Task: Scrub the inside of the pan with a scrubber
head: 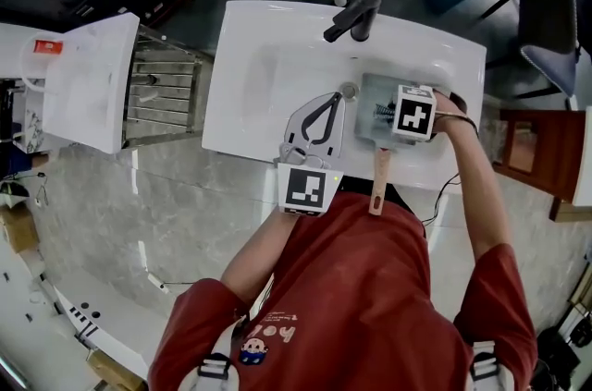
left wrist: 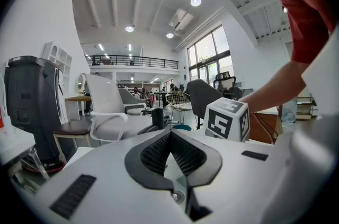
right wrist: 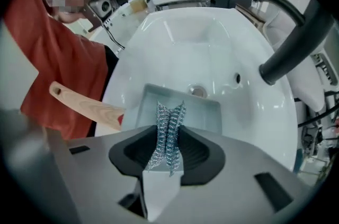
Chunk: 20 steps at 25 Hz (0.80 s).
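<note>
A square grey pan (head: 370, 132) with a wooden handle (head: 379, 182) lies in the white sink (head: 264, 56), its handle reaching over the front rim. My right gripper (head: 389, 114) is over the pan, shut on a steel-wire scrubber (head: 382, 112). In the right gripper view the scrubber (right wrist: 170, 114) sticks out between the jaws of the right gripper (right wrist: 168, 138), above the pan's inside (right wrist: 204, 112); the handle (right wrist: 85, 105) points left. My left gripper (head: 335, 100) hovers over the basin left of the pan, shut on nothing. In its own view the left gripper (left wrist: 170, 134) faces the room.
A black faucet (head: 353, 18) stands at the sink's back, and the drain (head: 349, 89) lies just behind the pan. A metal dish rack (head: 162, 98) and a white counter (head: 88, 79) lie to the left. The right gripper's marker cube (left wrist: 228, 118) shows in the left gripper view.
</note>
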Each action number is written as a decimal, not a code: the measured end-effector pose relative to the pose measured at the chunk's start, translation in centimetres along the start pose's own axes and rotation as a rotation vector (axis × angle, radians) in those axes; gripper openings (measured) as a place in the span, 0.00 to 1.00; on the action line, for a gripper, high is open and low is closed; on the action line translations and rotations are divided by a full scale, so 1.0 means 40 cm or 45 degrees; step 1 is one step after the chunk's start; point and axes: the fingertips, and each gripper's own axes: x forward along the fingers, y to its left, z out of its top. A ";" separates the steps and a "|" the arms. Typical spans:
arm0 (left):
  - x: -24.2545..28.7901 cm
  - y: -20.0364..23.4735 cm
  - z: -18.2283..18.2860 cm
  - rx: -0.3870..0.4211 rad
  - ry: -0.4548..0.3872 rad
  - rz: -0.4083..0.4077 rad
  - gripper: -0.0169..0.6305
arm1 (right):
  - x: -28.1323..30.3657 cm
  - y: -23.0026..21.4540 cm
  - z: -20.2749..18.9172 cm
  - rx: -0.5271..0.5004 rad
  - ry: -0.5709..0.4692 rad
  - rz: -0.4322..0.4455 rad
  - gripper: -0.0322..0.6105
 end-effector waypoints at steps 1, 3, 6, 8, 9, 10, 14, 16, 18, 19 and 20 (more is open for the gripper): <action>0.001 -0.005 -0.001 -0.003 -0.001 -0.004 0.04 | -0.005 0.007 -0.003 0.016 0.001 0.035 0.27; 0.003 -0.013 -0.002 -0.004 0.009 -0.012 0.04 | -0.005 0.018 0.002 0.035 -0.026 0.092 0.27; -0.001 -0.023 -0.010 -0.034 0.039 -0.020 0.04 | 0.005 0.046 0.011 0.037 -0.057 0.179 0.26; 0.000 -0.022 -0.013 -0.024 0.030 -0.016 0.04 | 0.012 0.058 0.010 0.046 -0.059 0.230 0.26; 0.001 -0.021 -0.013 -0.005 0.017 -0.012 0.04 | 0.014 0.064 0.010 0.051 -0.062 0.257 0.26; 0.003 -0.021 -0.013 0.009 0.006 -0.009 0.04 | 0.016 0.069 0.010 0.057 -0.064 0.281 0.26; -0.004 -0.028 -0.020 -0.027 0.042 -0.009 0.04 | 0.035 0.081 0.004 0.068 -0.042 0.327 0.26; -0.006 -0.030 -0.023 -0.049 0.062 -0.008 0.04 | 0.046 0.082 0.002 0.074 -0.033 0.346 0.26; -0.005 -0.031 -0.024 -0.038 0.056 -0.005 0.04 | 0.049 0.081 0.003 0.075 -0.035 0.357 0.26; -0.004 -0.030 -0.024 -0.022 0.044 -0.004 0.04 | 0.050 0.081 0.004 0.072 -0.034 0.359 0.26; -0.002 -0.029 -0.023 -0.005 0.031 -0.003 0.04 | 0.050 0.081 0.005 0.069 -0.033 0.360 0.26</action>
